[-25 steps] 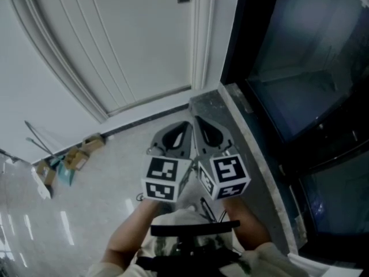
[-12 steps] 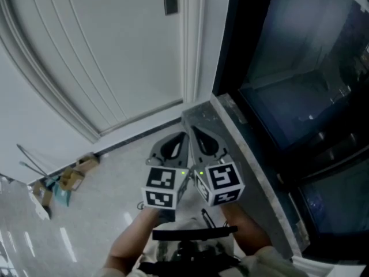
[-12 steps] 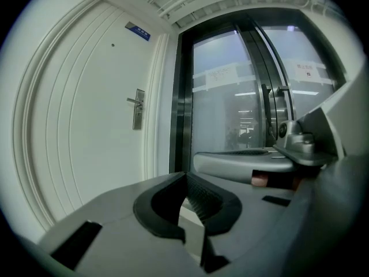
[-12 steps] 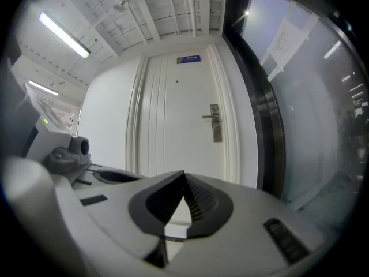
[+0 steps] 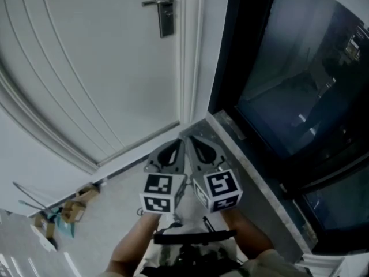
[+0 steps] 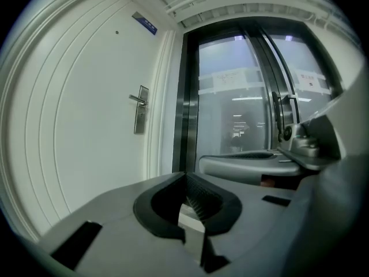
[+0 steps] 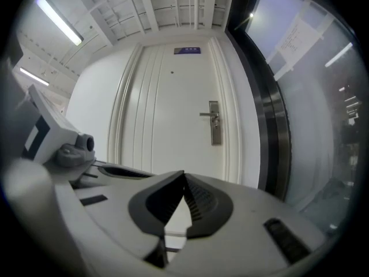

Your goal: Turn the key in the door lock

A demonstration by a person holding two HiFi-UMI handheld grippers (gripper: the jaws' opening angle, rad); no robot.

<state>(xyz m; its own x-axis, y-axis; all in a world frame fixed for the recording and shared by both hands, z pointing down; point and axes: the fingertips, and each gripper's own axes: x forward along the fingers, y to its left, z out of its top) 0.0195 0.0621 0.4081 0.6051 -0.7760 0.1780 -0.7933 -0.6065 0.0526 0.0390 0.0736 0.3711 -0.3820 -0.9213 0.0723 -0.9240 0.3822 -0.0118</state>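
Progress is nil: the grey left gripper (image 5: 180,141) and right gripper (image 5: 198,141), both pinched together on nothing, hover well apart from the white panelled door's (image 5: 86,68) steel lock plate (image 5: 166,11); no key shows.

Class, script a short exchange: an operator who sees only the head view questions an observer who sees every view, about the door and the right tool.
Operator: Is the right tool holding a key?
Observer: No. Its own view shows it shut, with nothing between its jaws.
Operator: My view cuts off just above the door handle. What is higher up?
Observer: A small blue sign sits above the door, beyond your view's top edge.
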